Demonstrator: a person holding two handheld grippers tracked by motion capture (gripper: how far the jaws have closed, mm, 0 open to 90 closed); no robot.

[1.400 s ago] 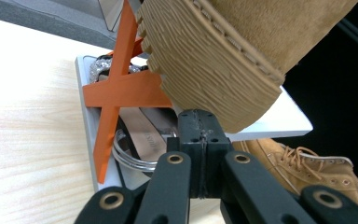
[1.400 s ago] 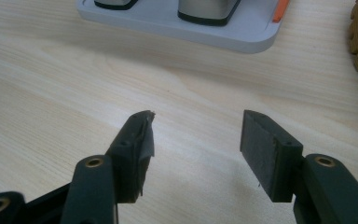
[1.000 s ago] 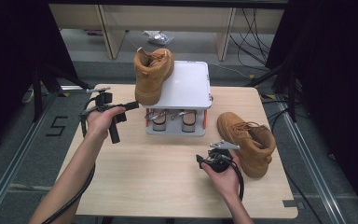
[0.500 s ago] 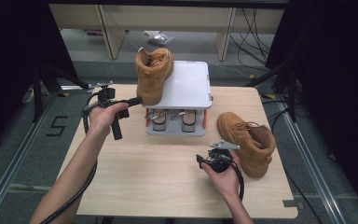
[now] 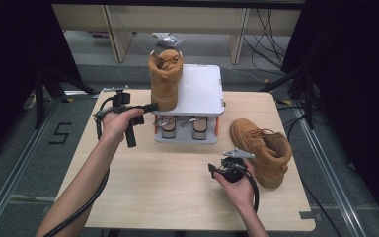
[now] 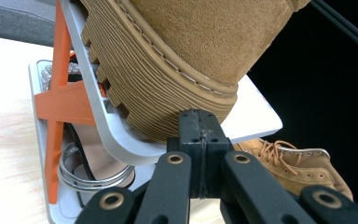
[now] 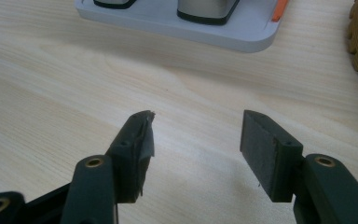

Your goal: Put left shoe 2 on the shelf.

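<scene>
My grey two-tier rack (image 5: 205, 94) carries a tan suede boot (image 5: 165, 79) with a ridged sole on top, metal cylinders (image 5: 199, 128) beneath. My left gripper (image 6: 200, 135) is clenched empty against that sole; my right gripper (image 7: 193, 140) gapes released over pale wood table (image 5: 168, 187).

Two tan boots (image 5: 165, 79) (image 5: 262, 150), one white rack (image 5: 202, 89), two hand-held grippers (image 5: 150, 107) (image 5: 211, 169)
</scene>
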